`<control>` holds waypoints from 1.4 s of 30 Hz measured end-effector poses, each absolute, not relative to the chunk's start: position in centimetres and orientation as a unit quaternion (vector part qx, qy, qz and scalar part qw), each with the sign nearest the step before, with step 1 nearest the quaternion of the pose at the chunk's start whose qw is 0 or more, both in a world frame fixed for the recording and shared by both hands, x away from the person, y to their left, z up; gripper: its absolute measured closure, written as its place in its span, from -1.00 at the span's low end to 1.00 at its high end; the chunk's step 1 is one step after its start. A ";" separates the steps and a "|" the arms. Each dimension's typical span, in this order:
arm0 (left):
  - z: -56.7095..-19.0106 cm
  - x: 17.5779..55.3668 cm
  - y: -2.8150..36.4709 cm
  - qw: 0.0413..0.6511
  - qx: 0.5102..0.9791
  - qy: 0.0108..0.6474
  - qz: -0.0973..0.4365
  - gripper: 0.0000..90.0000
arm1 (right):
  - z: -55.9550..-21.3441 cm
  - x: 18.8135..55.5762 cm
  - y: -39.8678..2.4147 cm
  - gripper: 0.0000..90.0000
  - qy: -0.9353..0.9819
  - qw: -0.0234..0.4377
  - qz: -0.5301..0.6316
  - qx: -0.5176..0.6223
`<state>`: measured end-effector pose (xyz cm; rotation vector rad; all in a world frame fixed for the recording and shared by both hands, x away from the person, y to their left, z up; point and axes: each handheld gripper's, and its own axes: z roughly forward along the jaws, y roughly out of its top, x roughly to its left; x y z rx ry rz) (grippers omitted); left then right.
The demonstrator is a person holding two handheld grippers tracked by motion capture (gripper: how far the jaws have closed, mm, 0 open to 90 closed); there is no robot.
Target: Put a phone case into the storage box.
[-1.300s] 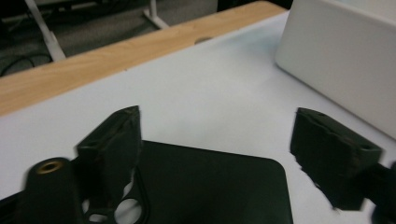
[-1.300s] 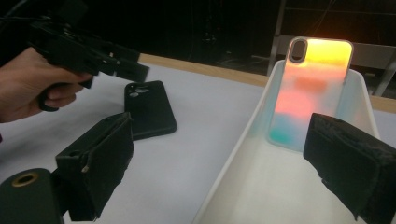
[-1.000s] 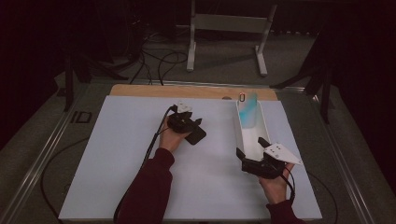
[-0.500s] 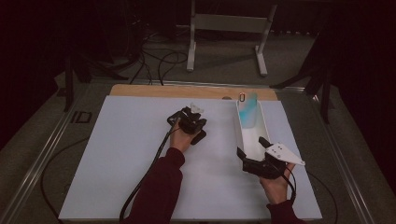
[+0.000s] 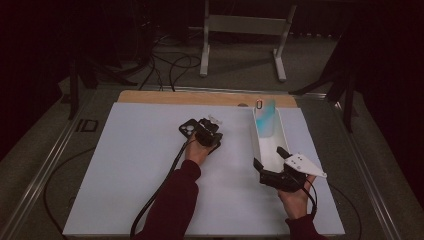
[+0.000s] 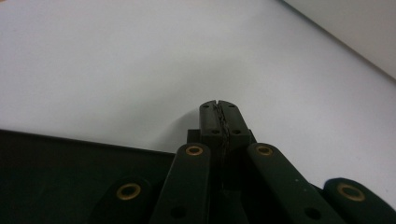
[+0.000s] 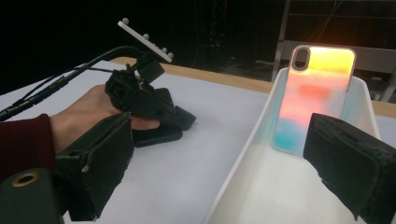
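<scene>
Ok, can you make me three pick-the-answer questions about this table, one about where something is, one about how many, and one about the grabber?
1. Where is the rainbow-coloured phone case?
A. flat on the white mat
B. leaning at the far end of the white tray
C. in the left gripper

2. How many phone cases are there?
A. one
B. two
C. four

3. How are the left gripper's jaws?
A. shut
B. wide open
C. clamped on the tray

Answers:
1 B: the rainbow-coloured phone case stands propped inside the white tray.
2 B: besides that one, a black phone case lies on the white mat.
3 A: the left gripper has its pads pressed together with nothing between them.
</scene>
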<state>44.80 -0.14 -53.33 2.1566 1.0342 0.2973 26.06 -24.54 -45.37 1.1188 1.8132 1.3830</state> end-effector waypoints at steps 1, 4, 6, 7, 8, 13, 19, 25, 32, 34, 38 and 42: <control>-53.3 44.7 -0.1 0.356 0.837 0.400 0.113 1.00 | -45.4 26.1 -24.5 -0.82 0.681 0.296 0.521 0.421; -53.1 43.9 0.3 0.350 0.841 0.398 0.109 1.00 | -45.3 26.0 -24.6 -0.82 0.681 0.297 0.520 0.421; -53.1 43.1 0.9 0.349 0.841 0.399 0.107 1.00 | -45.4 26.0 -24.7 -0.82 0.681 0.298 0.519 0.422; -53.1 42.7 1.2 0.351 0.839 0.402 0.105 1.00 | -45.4 26.0 -24.8 -0.82 0.680 0.299 0.519 0.422; -53.1 42.2 1.5 0.349 0.840 0.401 0.109 1.00 | -45.4 26.0 -24.8 -0.82 0.680 0.299 0.518 0.424; -53.1 39.8 3.3 0.351 0.838 0.401 0.117 1.00 | -45.4 26.1 -24.7 -0.82 0.681 0.300 0.517 0.424; -52.9 38.3 6.0 0.337 0.834 0.417 0.127 1.00 | -45.5 26.2 -24.5 -0.82 0.683 0.300 0.515 0.422; -52.8 37.5 9.4 0.332 0.821 0.445 0.135 1.00 | -45.6 26.3 -24.5 -0.82 0.683 0.302 0.513 0.424; -53.0 37.3 10.6 0.335 0.813 0.455 0.142 1.00 | -45.7 26.3 -24.2 -0.82 0.686 0.301 0.511 0.420; -52.9 37.3 10.7 0.340 0.810 0.458 0.137 1.00 | -45.7 26.3 -24.1 -0.82 0.688 0.301 0.510 0.419; -52.0 37.0 11.2 0.368 0.802 0.450 0.137 0.96 | -45.7 26.4 -24.2 -0.82 0.689 0.301 0.509 0.419; -50.2 36.1 12.1 0.403 0.790 0.436 0.150 0.83 | -45.7 26.5 -24.5 -0.82 0.688 0.303 0.507 0.421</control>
